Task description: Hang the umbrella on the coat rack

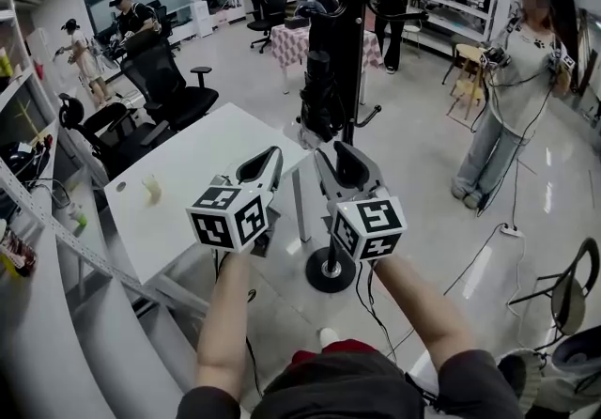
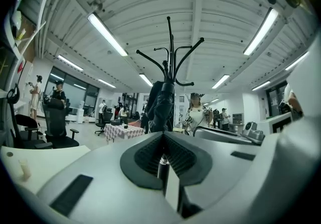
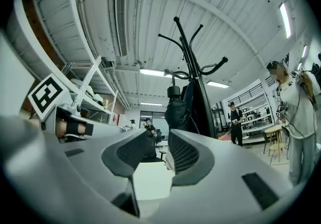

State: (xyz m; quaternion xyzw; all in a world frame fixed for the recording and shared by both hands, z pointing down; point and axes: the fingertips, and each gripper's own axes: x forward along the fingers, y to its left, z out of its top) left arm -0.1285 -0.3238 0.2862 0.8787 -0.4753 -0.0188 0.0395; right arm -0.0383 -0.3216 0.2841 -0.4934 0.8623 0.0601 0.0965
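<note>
A white worktop (image 1: 178, 192) fills the head view at 9 o'clock, with a small pale cup (image 1: 151, 187) near its left edge. Black office chairs (image 1: 164, 84) stand behind it at 10 o'clock.

The left claw (image 1: 270, 160) sits over the worktop's right corner and points towards 1 o'clock. In its own view its tips (image 2: 163, 135) meet, so it is closed, and I can see nothing gripped in it.

The rack (image 1: 354, 51) stands just beyond both claws, at 12 o'clock in the head view. Its round base (image 1: 331, 271) rests on the floor between the two marker cubes. The black folded umbrella (image 1: 319, 88) hangs on the rack, close against the left side of the pole and clear of both claws. It shows dead ahead in the left gripper view (image 2: 161, 107) and in the right one (image 3: 178, 110).

The right claw (image 1: 336, 154) is beside the pole, with its jaws apart and nothing between them (image 3: 160, 136).

A person (image 1: 512, 98) holding grippers stands at 2 o'clock.
</note>
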